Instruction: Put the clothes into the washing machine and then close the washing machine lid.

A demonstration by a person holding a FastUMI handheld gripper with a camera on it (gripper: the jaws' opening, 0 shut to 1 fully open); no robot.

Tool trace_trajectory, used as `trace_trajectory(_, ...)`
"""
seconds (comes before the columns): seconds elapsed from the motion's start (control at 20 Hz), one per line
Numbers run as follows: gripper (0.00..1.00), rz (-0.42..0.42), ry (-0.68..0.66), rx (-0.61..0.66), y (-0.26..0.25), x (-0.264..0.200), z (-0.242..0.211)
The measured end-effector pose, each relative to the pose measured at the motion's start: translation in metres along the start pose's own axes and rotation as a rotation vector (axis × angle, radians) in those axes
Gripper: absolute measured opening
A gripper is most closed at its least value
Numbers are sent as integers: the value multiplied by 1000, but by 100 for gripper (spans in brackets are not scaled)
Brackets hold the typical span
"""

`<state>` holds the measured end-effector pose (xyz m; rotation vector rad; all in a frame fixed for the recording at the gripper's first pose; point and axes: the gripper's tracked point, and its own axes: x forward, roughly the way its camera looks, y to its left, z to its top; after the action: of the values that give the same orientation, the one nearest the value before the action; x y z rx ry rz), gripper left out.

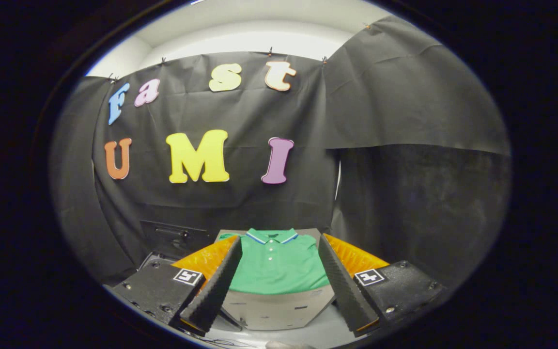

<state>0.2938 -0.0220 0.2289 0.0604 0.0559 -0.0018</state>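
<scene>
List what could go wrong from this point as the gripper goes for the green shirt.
1. The gripper is open and not yet touching the green polo shirt, which lies flat on a board between and ahead of the fingers. Flat cloth offers no raised fold, so the fingers may close on nothing or only skim it.
2. A pinch on one layer could let the shirt trail and snag on the board's edge.
3. The dark machine sits off to the side beyond the fingers; the carry may drop a loosely held shirt.

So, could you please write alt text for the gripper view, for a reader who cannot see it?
A green polo shirt with a striped collar lies flat on a grey board, seen between the open gripper's two fingers. Black cloth walls stand behind.
</scene>
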Motion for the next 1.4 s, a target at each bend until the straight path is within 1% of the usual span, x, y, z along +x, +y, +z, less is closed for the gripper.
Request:
trace_trajectory(0.2,99,23,50,-15,3,60,4)
trace_trajectory(0.4,99,38,133,-18,8,117,-10)
trace_trajectory(0.55,99,41,212,-28,11,157,-33)
trace_trajectory(0.7,99,64,294,-31,16,184,-61)
trace_trajectory(0.9,99,69,402,-39,20,211,-103)
trace_trajectory(1.15,100,39,509,-59,15,225,-141)
trace_trajectory(1.25,99,36,555,-35,16,228,-156)
trace_trajectory(1.3,99,30,597,-33,15,225,-163)
trace_trajectory(1.35,99,30,575,-27,16,229,-159)
trace_trajectory(1.4,99,31,604,-34,15,228,-163)
